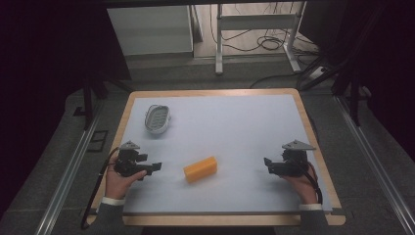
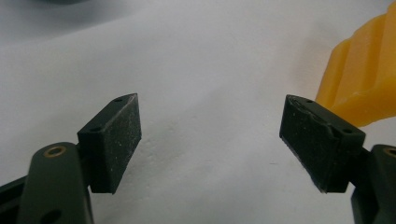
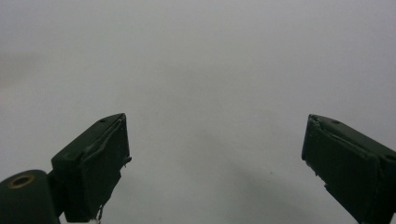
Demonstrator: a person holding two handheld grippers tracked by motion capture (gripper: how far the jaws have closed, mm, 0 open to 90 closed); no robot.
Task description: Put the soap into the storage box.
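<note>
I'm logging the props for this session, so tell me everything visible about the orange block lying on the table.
The orange rectangular block looks like a sponge or foam bar, brighter yellow-orange on its top face. It lies flat on the pale grey table mat, slightly toward the near edge, its long axis angled with the right end farther away. In the left gripper view its side shows stepped ridges. Nothing touches it but the mat; it sits between the open left gripper and right gripper, nearer the left.

One orange block (image 1: 200, 169), one oval metal dish (image 1: 158, 118), two grippers, on one table (image 1: 235, 122)
</note>
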